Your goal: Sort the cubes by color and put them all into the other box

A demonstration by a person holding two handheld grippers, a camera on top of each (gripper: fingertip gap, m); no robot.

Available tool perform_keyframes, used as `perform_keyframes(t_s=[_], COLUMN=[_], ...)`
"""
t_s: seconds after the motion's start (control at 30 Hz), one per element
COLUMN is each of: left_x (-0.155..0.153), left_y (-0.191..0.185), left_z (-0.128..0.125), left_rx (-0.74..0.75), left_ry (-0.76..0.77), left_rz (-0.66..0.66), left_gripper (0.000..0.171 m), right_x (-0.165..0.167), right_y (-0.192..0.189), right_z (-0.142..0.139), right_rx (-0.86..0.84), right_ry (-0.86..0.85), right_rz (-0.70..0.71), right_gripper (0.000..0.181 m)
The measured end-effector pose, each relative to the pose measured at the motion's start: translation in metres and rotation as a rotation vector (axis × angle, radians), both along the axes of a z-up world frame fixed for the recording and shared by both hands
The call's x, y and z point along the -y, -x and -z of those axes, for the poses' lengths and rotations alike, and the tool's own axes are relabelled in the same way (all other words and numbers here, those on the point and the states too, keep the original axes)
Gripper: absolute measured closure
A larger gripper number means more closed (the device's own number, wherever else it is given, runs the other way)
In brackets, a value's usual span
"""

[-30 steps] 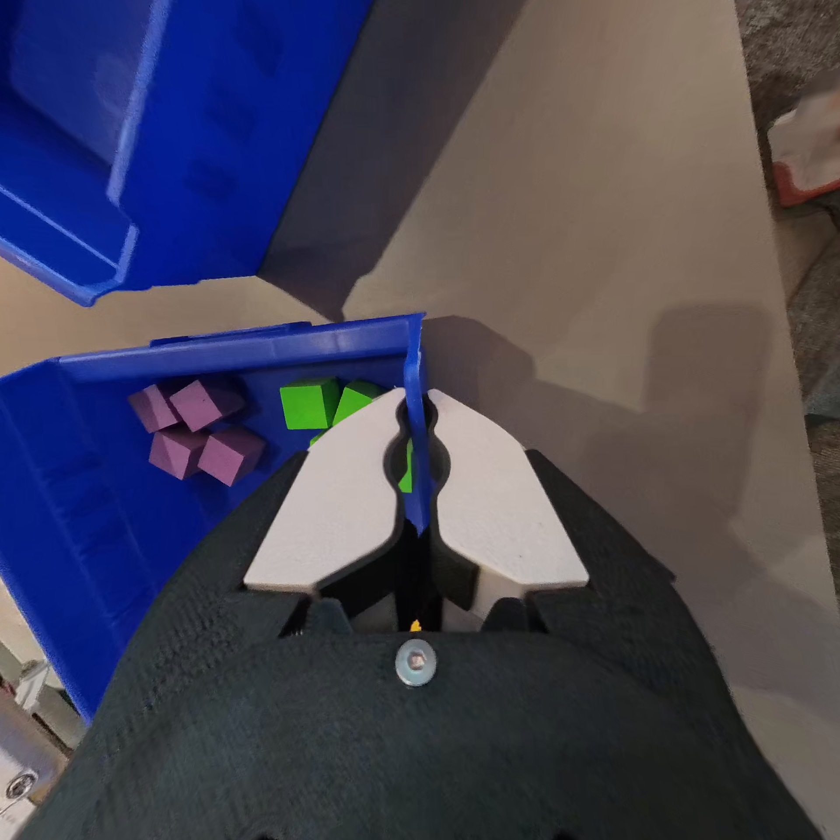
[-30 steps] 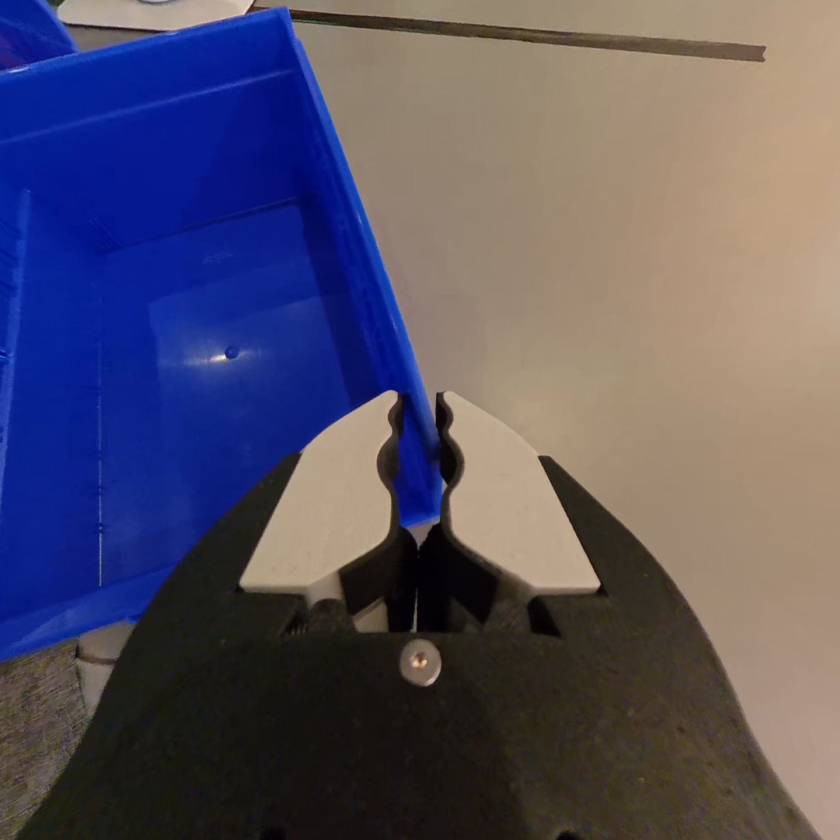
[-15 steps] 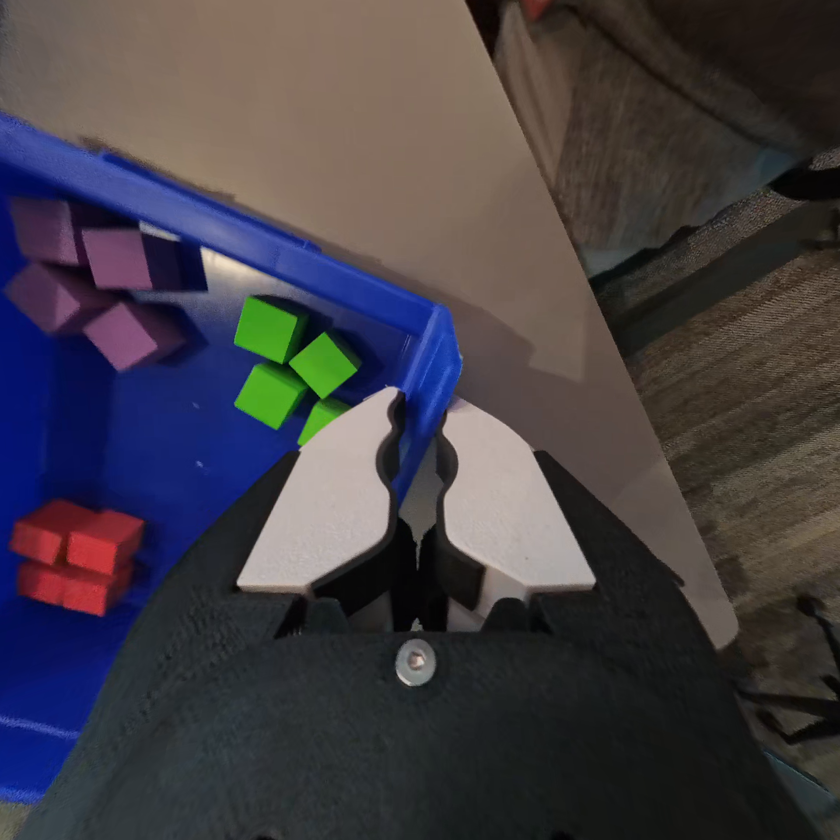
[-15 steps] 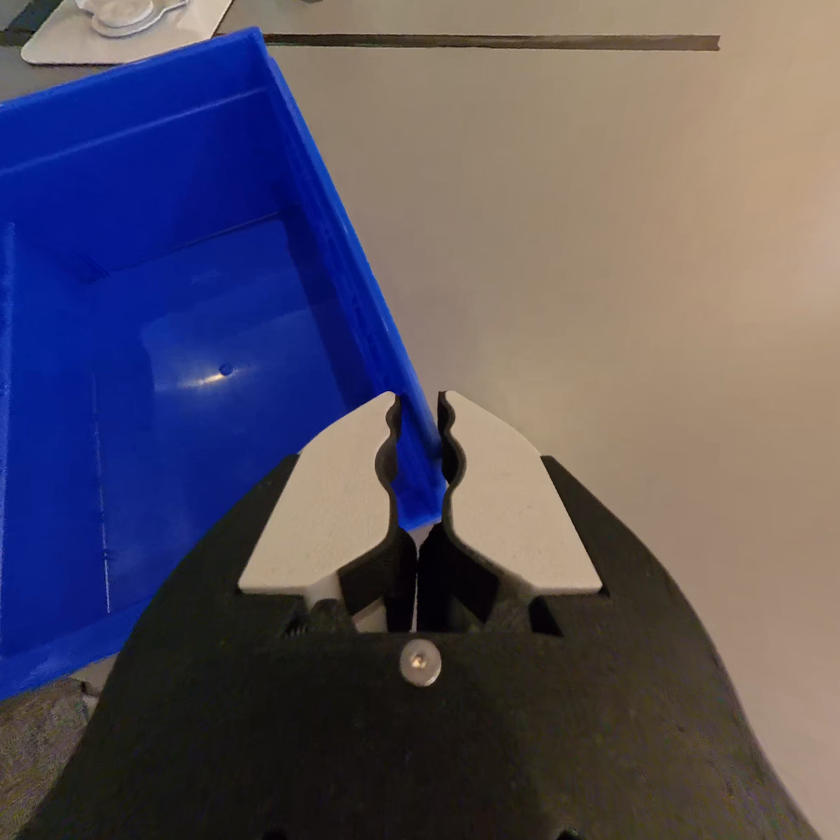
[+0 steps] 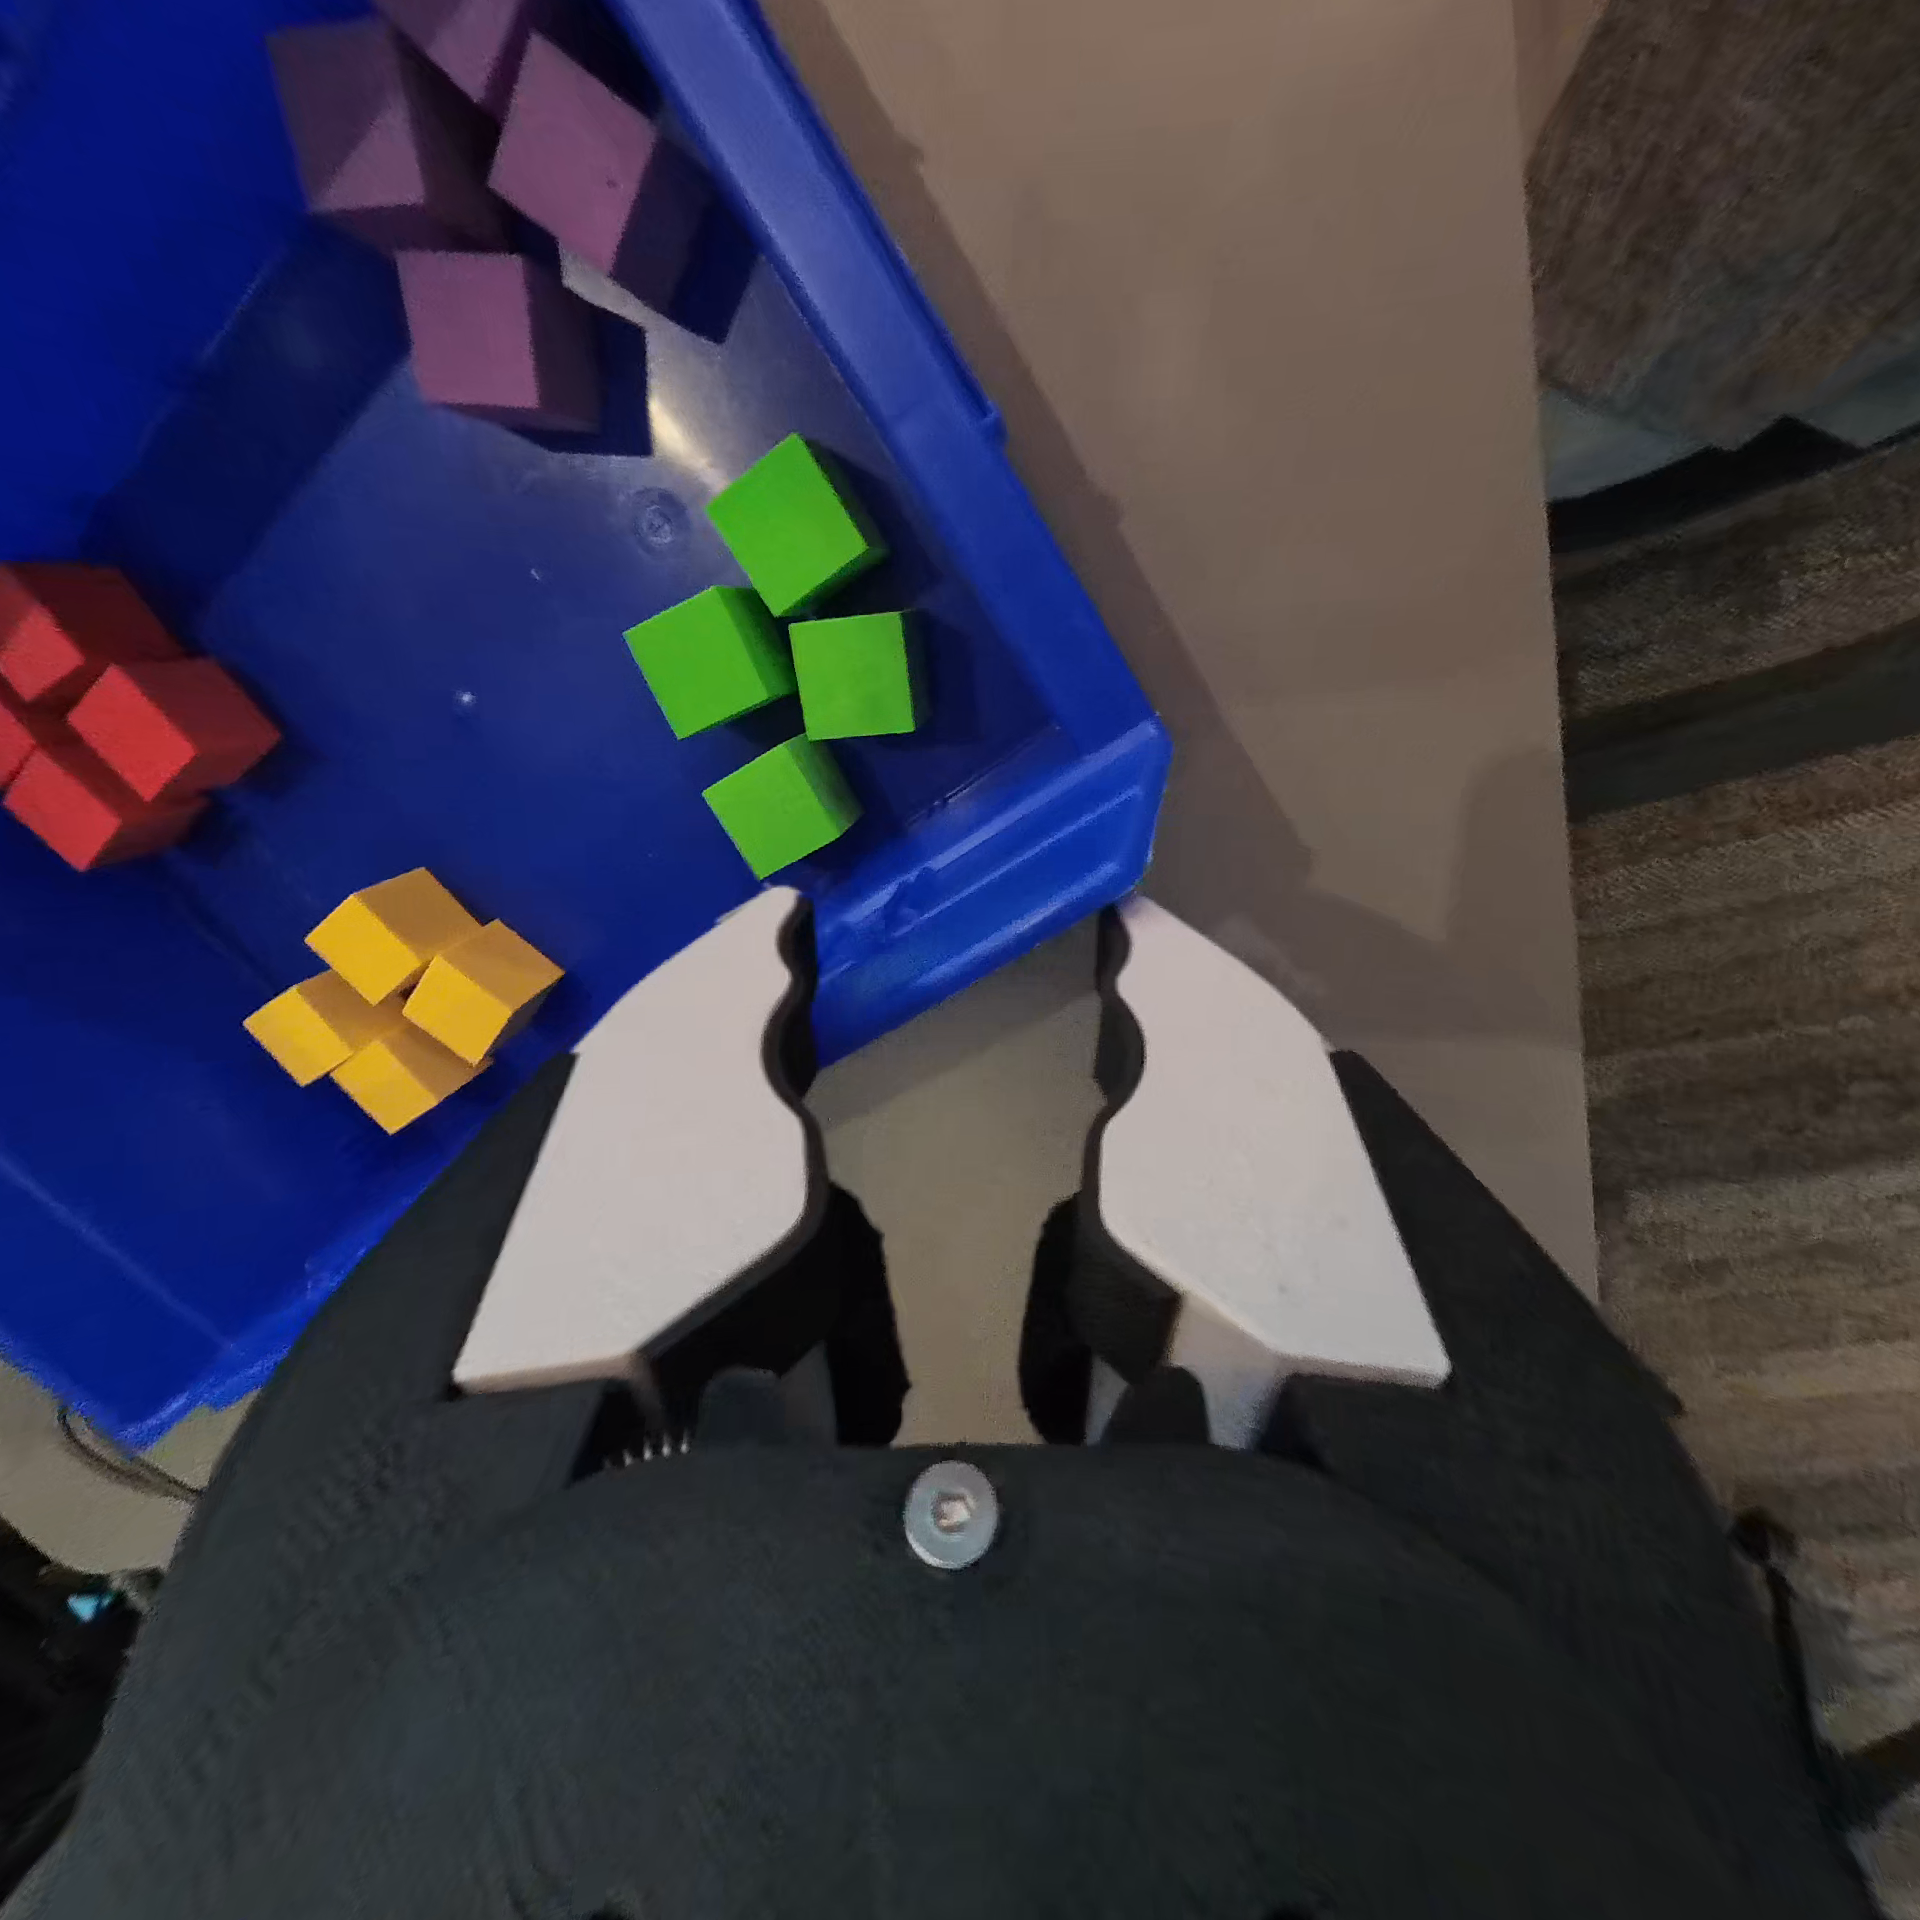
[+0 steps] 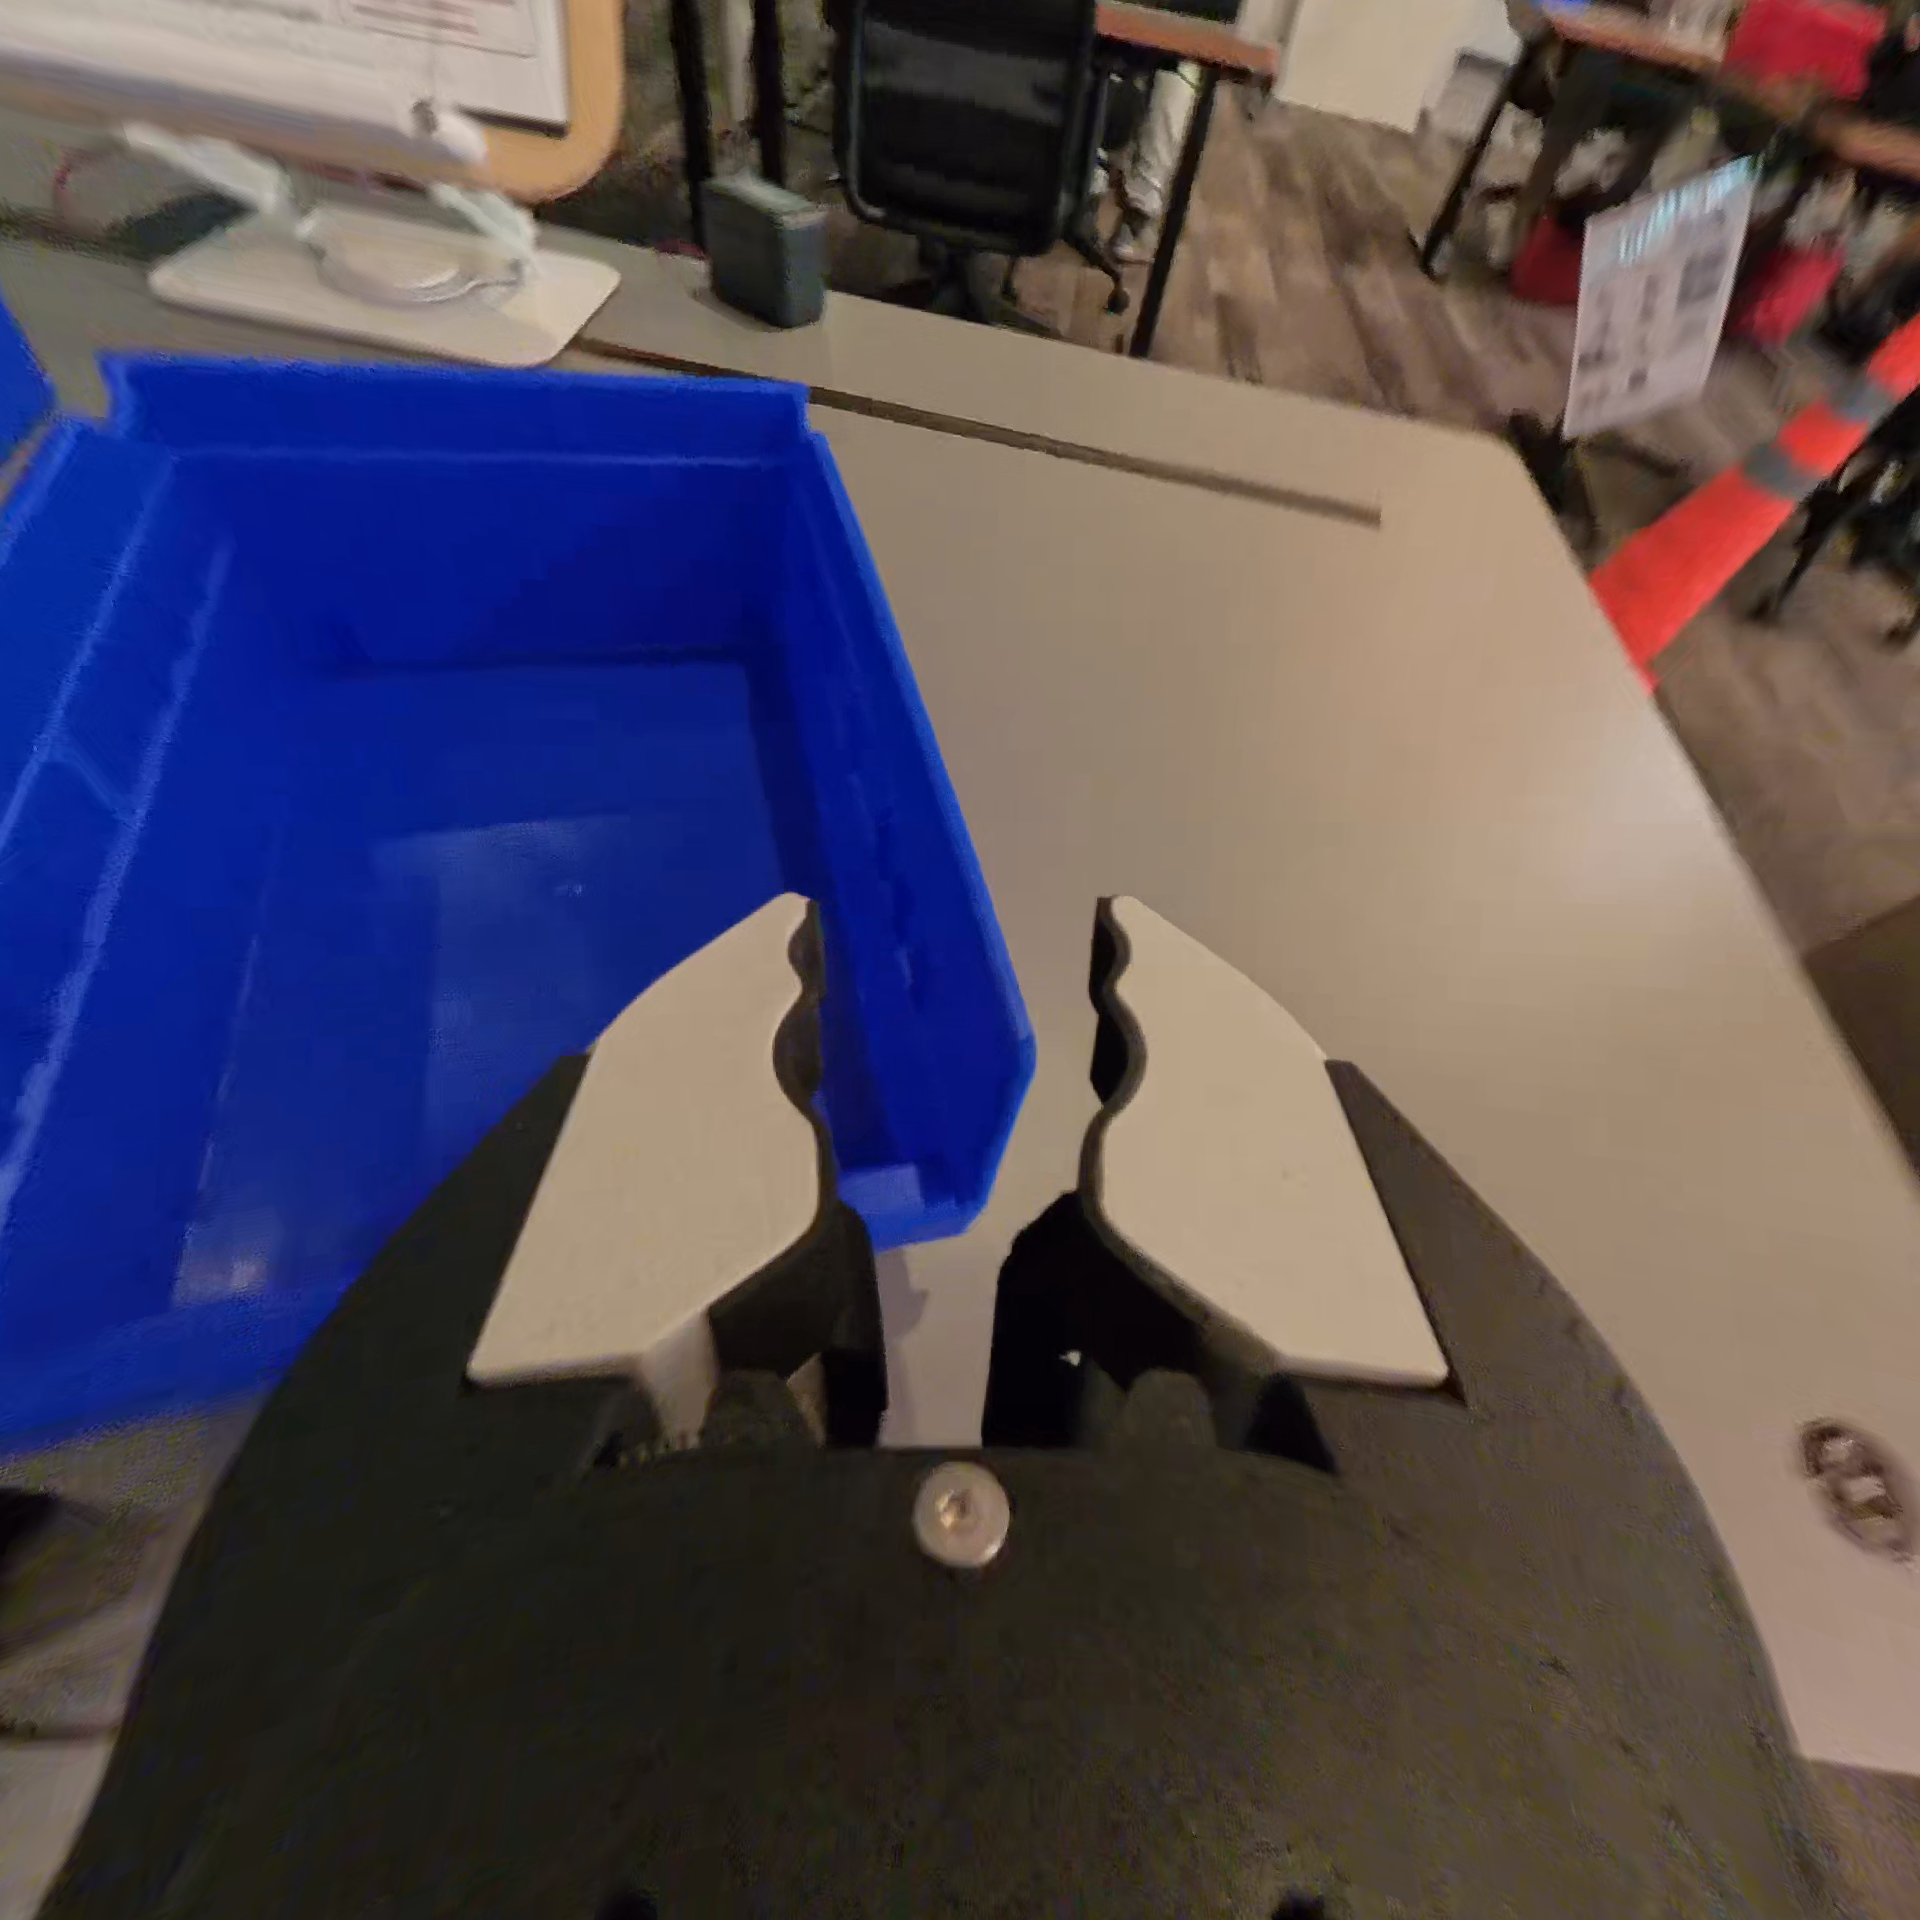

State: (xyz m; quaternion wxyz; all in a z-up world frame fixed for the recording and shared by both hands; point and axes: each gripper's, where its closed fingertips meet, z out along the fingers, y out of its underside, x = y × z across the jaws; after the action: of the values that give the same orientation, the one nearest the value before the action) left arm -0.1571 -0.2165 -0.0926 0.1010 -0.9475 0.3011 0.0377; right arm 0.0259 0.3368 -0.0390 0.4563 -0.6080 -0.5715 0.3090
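A: Both have let go. The left gripper (image 5: 951, 914) stands spread, a corner of the blue bin of cubes (image 5: 997, 862) between its fingertips. A second ago it pinched that wall.

B: And the right gripper (image 6: 951, 914)?

A: Spread too; the empty blue bin (image 6: 914, 831) has its near corner in the gap, where its wall was clamped before. Contact is hard to judge, probably none.

B: The cubes?

A: Green cubes (image 5: 790, 644) just beyond the left fingertip, yellow cubes (image 5: 400, 997) beside it.
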Motion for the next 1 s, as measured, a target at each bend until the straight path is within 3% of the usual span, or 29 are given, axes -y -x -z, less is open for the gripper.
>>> perform_keyframes(t_s=[0.1,0.17,0.3,0.4,0.5,0.63,0.87,1.0], left_x=[0.001,-0.002,-0.027,-0.059,-0.082,-0.088,-0.093,-0.094], left_y=[0.001,-0.004,-0.033,-0.065,-0.082,-0.071,-0.04,-0.031], left_z=[-0.01,-0.023,-0.062,-0.075,-0.051,-0.01,0.029,0.055], left_rx=[0.002,0.037,0.144,0.154,0.087,-0.037,-0.151,-0.114], left_ry=[-0.023,-0.076,-0.244,-0.288,-0.217,-0.115,-0.01,0.075], left_rz=[-0.086,-0.156,-0.255,-0.296,-0.378,-0.464,-0.525,-0.56], left_gripper=[0.106,0.098,0.092,0.103,0.11,0.107,0.104,0.104], right_x=[0.024,0.053,0.106,0.111,0.105,0.095,0.091,0.095], right_y=[-0.012,-0.026,-0.052,-0.055,-0.052,-0.045,-0.033,-0.033], right_z=[-0.015,-0.014,0.015,0.045,0.064,0.082,0.1,0.101], right_rx=[0.058,0.147,0.429,0.659,0.824,0.955,1.041,1.041], right_ry=[-0.206,-0.349,-0.446,-0.533,-0.619,-0.717,-0.731,-0.674], right_rz=[-0.228,-0.463,-0.863,-1.019,-1.12,-1.212,-1.312,-1.32], right_gripper=[0.13,0.138,0.145,0.141,0.14,0.14,0.149,0.16])
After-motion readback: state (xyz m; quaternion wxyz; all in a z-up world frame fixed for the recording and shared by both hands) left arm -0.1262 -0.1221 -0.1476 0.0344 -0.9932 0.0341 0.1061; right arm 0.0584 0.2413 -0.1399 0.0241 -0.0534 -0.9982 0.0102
